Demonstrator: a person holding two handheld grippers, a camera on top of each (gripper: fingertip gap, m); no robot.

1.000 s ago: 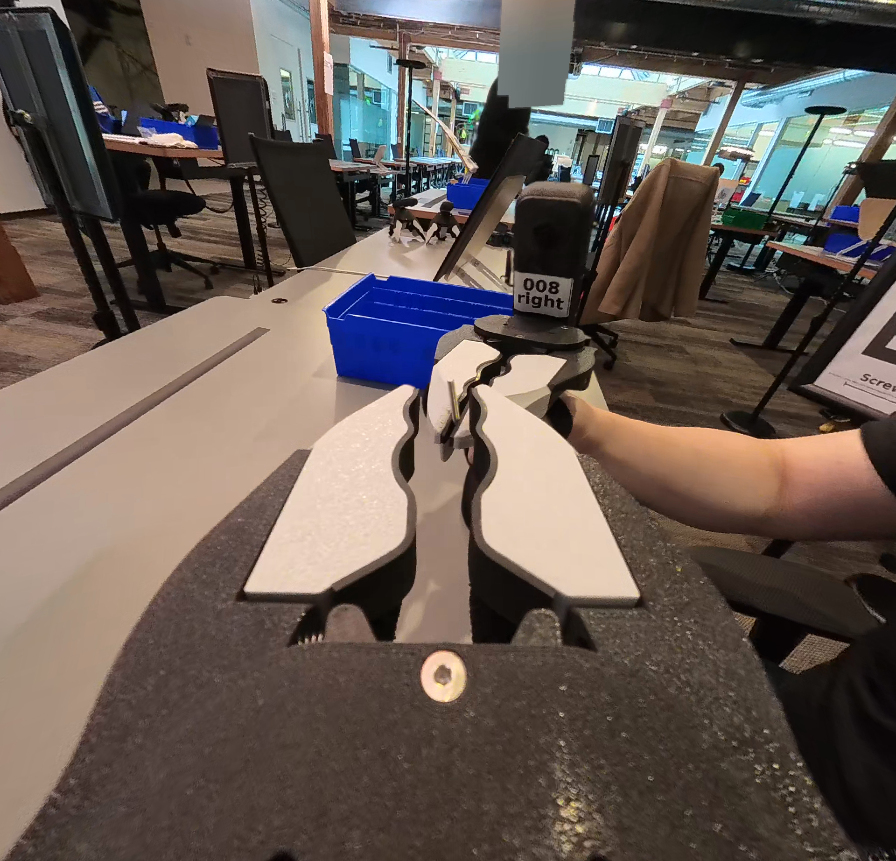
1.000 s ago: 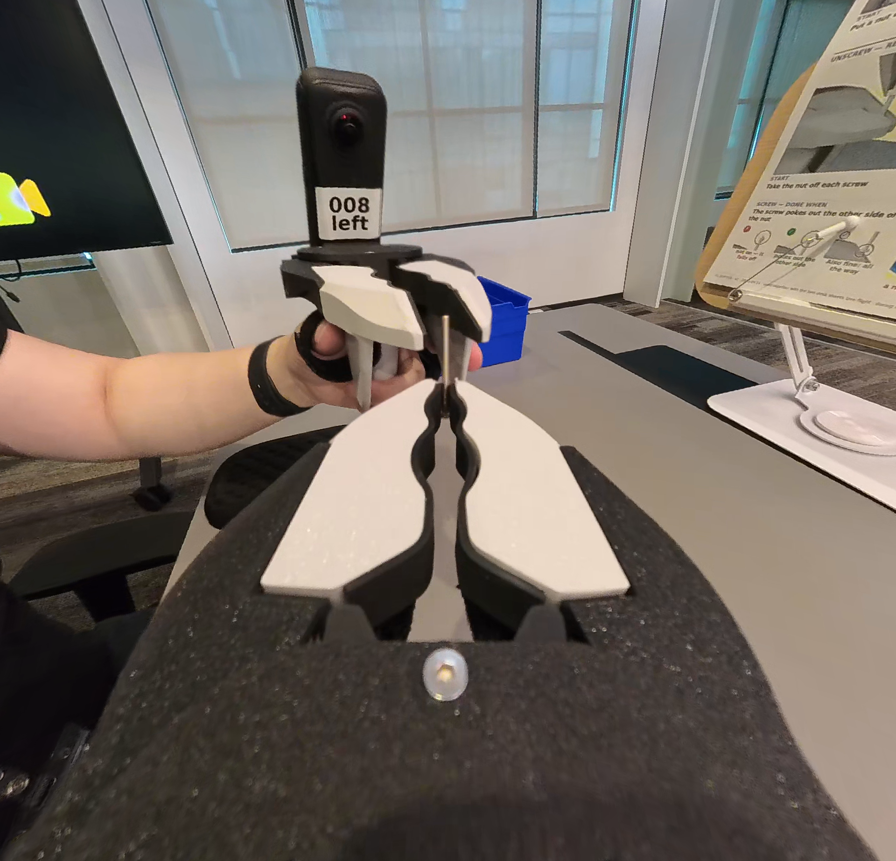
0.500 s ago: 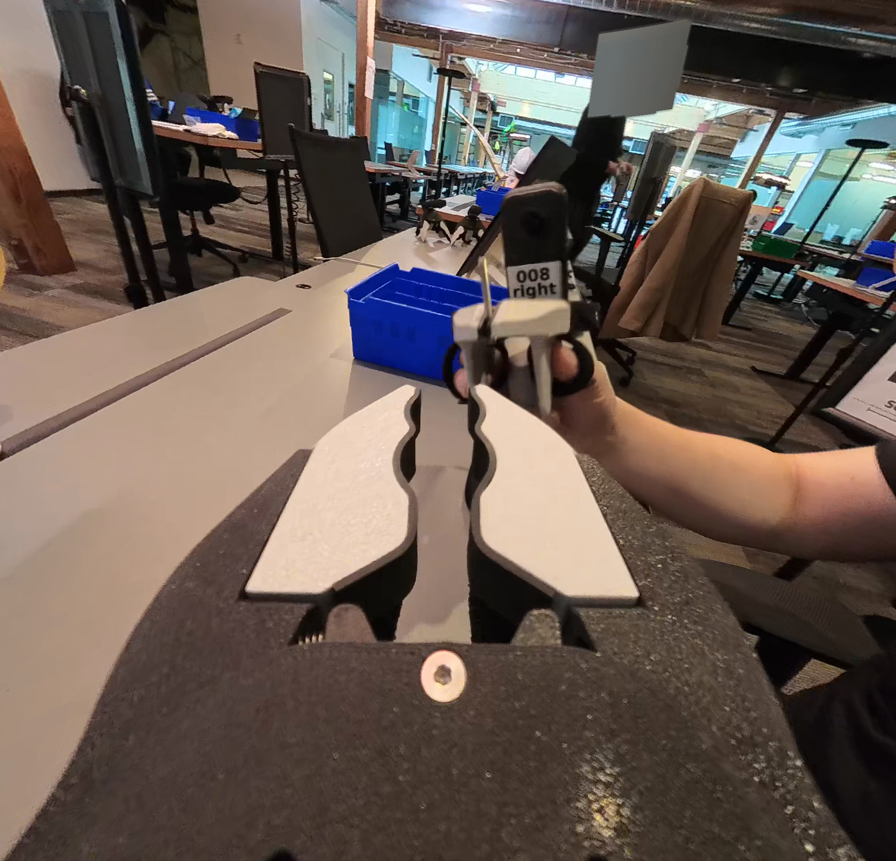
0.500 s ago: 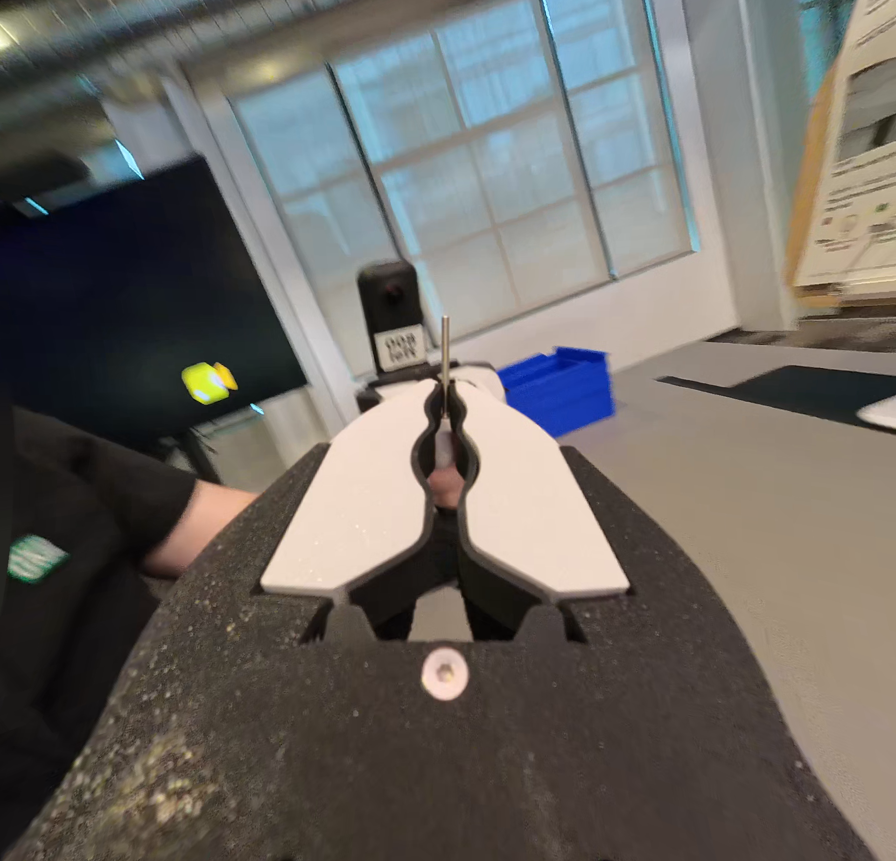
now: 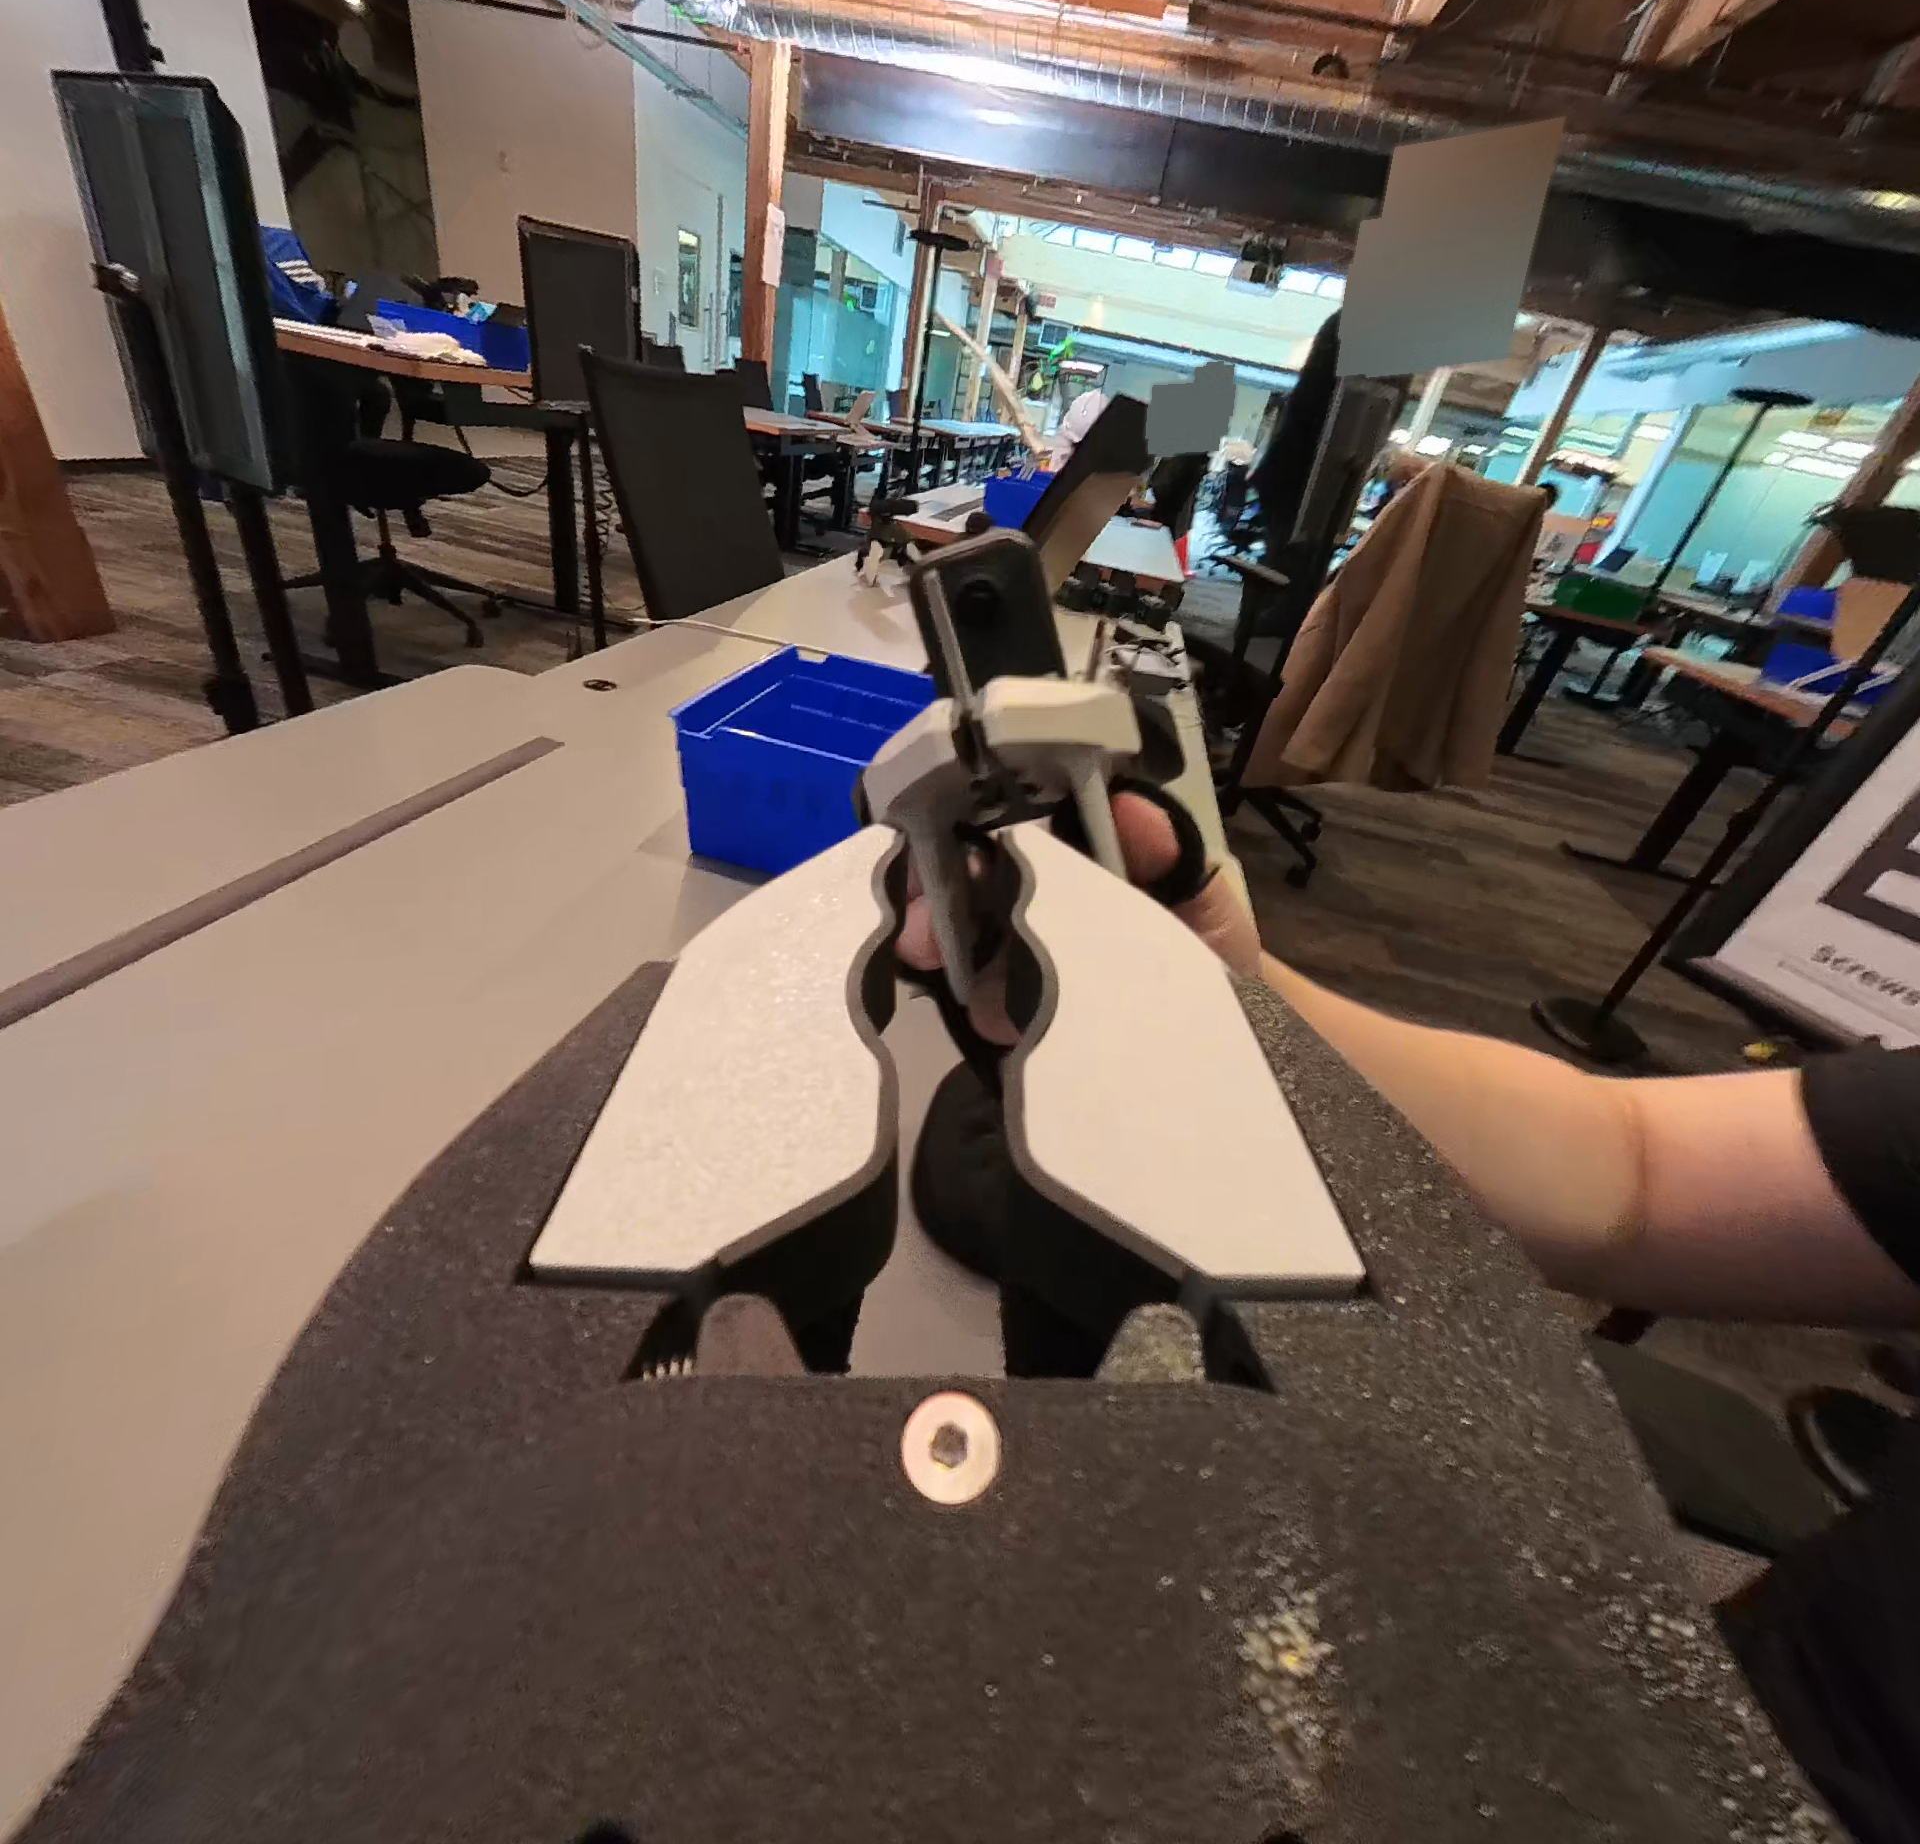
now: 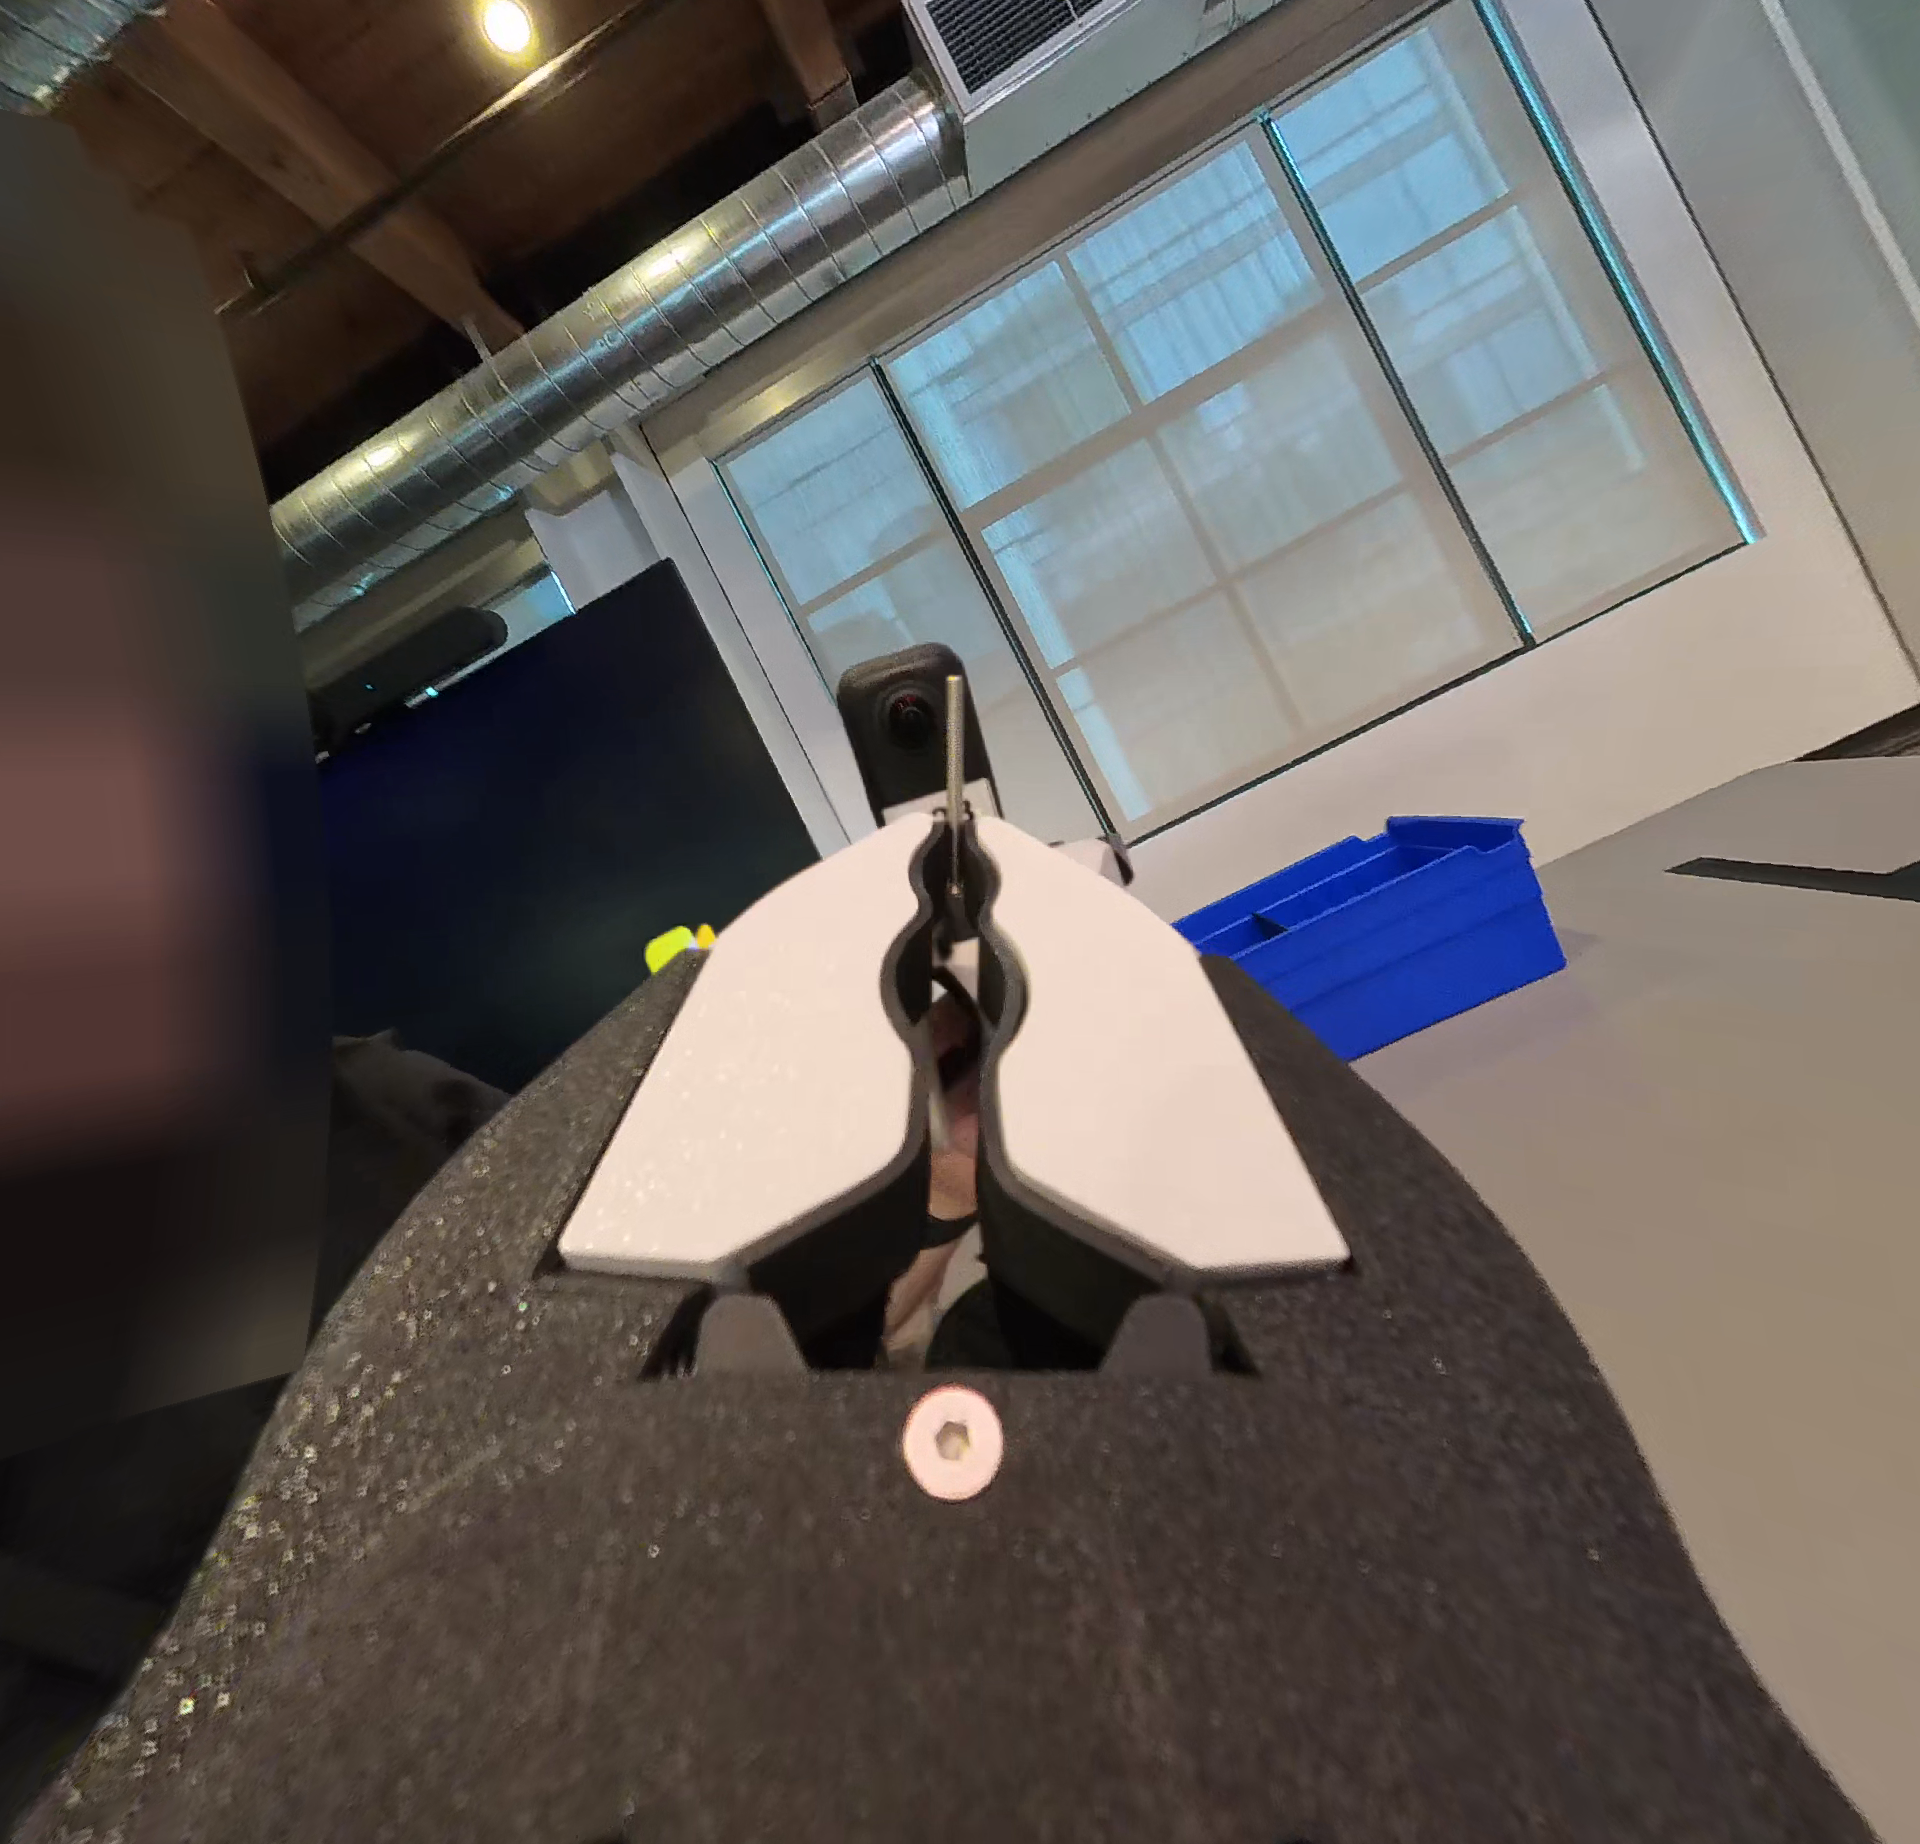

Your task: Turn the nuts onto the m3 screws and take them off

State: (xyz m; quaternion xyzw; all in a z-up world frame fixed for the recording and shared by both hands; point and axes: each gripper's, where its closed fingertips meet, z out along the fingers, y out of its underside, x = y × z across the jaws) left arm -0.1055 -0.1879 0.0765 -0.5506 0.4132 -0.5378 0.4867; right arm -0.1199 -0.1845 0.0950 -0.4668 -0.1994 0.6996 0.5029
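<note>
My right gripper [image 6: 954, 844] is shut on a thin metal screw [image 6: 954, 745], which sticks out past the fingertips. A small dark piece sits on the shaft right at the tips; I cannot tell if it is a nut. My left gripper [image 5: 952, 844] is open and holds nothing. In the left wrist view the right gripper [image 5: 987, 755] is held tilted just beyond my left fingertips, with one of its fingers [image 5: 940, 890] showing through the gap between the left fingers. The left gripper's camera [image 6: 902, 734] shows behind the screw.
A blue bin [image 5: 769, 755] stands on the grey table [image 5: 260, 963]; it also shows in the right wrist view [image 6: 1382, 921]. A sign board [image 5: 1870, 911] stands at the right. A dark screen [image 6: 540, 807] is behind. The person's forearm [image 5: 1507, 1160] reaches in from the right. My two grippers' fingertips are within a few centimetres of each other.
The right gripper has tipped upward with the screw still held and has come close to the left gripper's tips. The left gripper has stayed open.
</note>
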